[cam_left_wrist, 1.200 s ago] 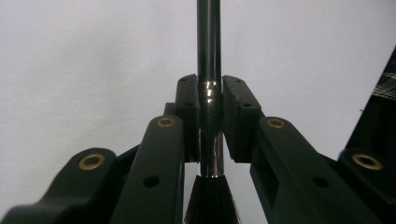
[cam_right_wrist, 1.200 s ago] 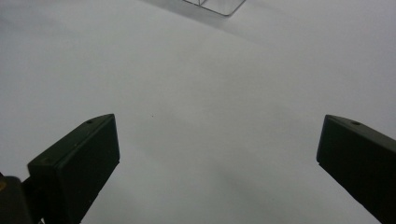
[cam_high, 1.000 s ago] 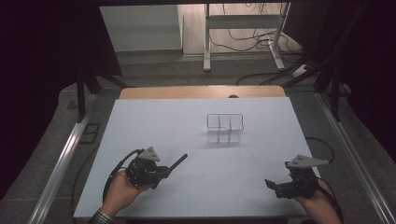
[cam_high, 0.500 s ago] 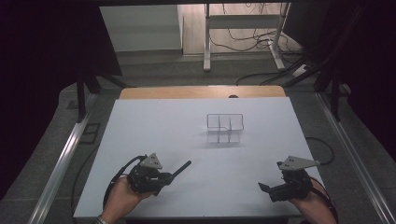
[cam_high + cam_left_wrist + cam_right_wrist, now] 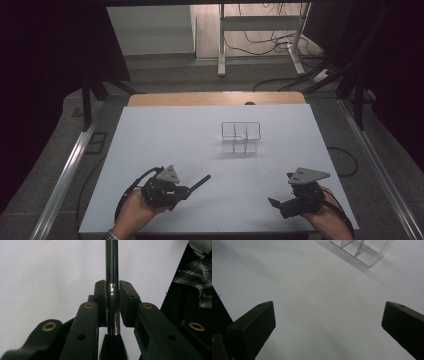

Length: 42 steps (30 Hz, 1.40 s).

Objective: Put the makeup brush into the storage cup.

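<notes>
A black brush (image 5: 199, 183) with a slim dark handle (image 5: 111, 260) is clamped in my left gripper (image 5: 186, 190) at the near left of the white table (image 5: 165, 135). The left gripper view has both pads pressed on the shiny ferrule (image 5: 113, 290), bristles toward the camera and the handle pointing away over the table. My right gripper (image 5: 275, 205) hovers at the near right, open, its jaws wide apart (image 5: 328, 315) with bare table between them. A clear acrylic divided holder (image 5: 241, 136) stands mid-table, and its corner (image 5: 362, 250) lies ahead of the right jaws.
A wooden strip (image 5: 215, 98) borders the table's far edge. Metal rails (image 5: 70, 165) run along both sides. Desk legs and cables (image 5: 260, 40) are on the floor beyond. A checked sleeve (image 5: 200, 277) is at the right of the left gripper view.
My right gripper has slid a little to the left along the near edge. The left gripper with the brush has barely shifted.
</notes>
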Each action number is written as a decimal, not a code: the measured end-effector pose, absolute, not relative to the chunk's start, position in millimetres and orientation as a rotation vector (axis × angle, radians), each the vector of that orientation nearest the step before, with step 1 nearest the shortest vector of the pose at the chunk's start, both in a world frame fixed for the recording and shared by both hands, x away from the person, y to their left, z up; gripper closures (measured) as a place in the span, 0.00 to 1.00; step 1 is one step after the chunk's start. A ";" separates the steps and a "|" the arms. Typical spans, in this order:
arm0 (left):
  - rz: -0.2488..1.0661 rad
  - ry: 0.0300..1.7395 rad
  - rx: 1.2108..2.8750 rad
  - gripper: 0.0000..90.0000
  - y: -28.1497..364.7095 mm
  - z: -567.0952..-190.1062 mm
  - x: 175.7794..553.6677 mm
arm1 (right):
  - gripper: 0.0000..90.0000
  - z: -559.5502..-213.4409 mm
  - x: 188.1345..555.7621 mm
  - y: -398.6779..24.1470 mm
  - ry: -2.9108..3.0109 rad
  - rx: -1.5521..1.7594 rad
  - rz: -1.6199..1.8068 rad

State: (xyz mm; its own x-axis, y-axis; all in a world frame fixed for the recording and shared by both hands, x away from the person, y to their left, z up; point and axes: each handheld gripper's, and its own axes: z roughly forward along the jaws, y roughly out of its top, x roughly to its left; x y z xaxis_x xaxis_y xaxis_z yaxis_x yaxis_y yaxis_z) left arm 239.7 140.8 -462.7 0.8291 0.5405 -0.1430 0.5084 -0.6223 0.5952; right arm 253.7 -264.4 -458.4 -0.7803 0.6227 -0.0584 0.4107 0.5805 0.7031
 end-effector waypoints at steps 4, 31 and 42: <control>0.063 0.745 2.368 0.86 136.7 -462.5 241.4 | 0.00 -457.7 254.3 -259.6 2.523 0.826 1.027; 0.032 0.623 2.437 0.86 109.2 -465.0 255.3 | 0.00 -462.9 261.5 -217.5 2.623 0.658 0.995; 0.011 0.589 2.457 0.86 94.4 -466.8 258.3 | 0.00 -464.4 265.2 -201.5 2.665 0.662 1.001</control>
State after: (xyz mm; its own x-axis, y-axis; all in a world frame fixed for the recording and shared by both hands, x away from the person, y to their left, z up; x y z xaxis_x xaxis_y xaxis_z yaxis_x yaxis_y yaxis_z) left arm 258.3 94.4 -466.8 0.9012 0.4144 -0.1270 0.4096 -0.7183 0.5624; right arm 265.2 -201.5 -464.4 -0.8748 0.4824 -0.0447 0.3337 0.6670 0.6662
